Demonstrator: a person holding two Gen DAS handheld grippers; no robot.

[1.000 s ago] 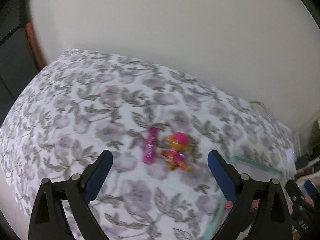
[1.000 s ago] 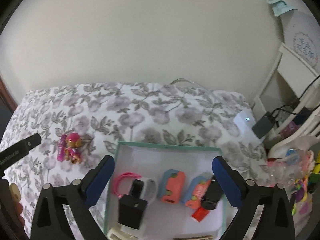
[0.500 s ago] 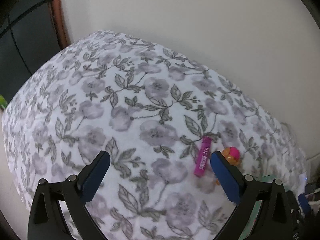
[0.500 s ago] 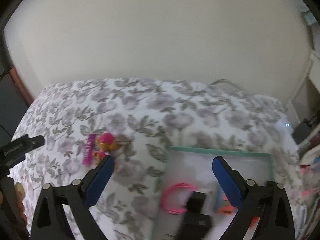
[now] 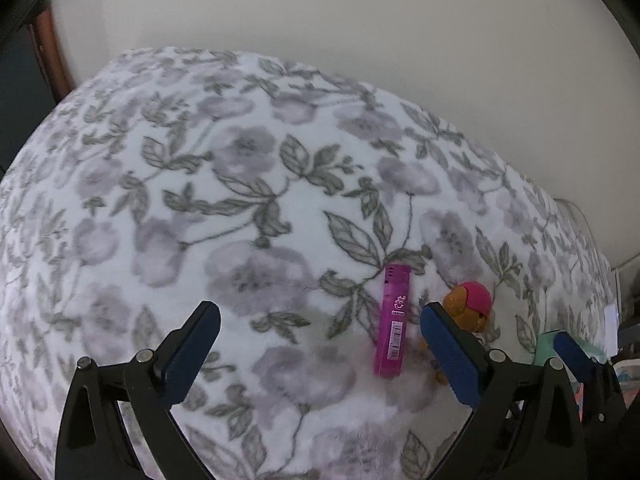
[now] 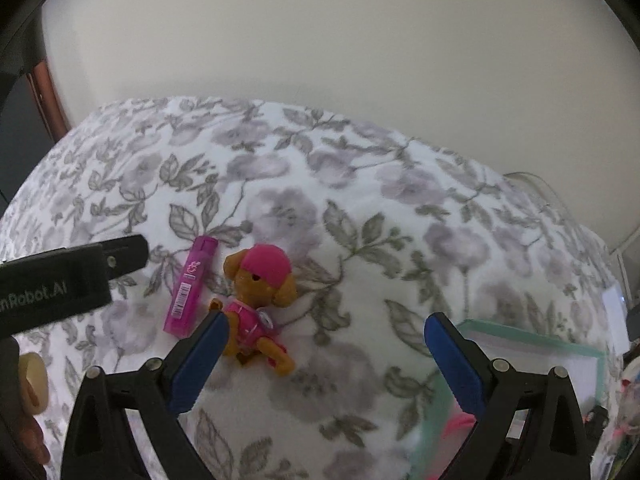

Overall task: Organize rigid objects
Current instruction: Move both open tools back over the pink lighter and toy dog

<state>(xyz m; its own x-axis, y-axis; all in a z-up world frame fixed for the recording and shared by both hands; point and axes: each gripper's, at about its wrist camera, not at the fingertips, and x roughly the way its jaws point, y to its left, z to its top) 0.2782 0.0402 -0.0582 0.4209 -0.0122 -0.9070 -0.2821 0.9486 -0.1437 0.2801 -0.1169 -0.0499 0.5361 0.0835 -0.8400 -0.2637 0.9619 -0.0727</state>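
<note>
My left gripper's (image 5: 320,356) right finger (image 5: 450,360) hid most of the toy dog (image 6: 258,304). The pink lighter (image 5: 393,320) lay on the floral cloth (image 5: 240,200) just left of the dog, long axis running away from me. Both grippers stood wide apart, holding nothing; the right gripper (image 6: 326,360) had its left finger (image 6: 198,360) beside the dog.

The left gripper (image 6: 72,284) body bears white lettering, cut off, reading "nRobot.AI". The pink tube (image 5: 394,320) carries a barcode and white print too small to read.
</note>
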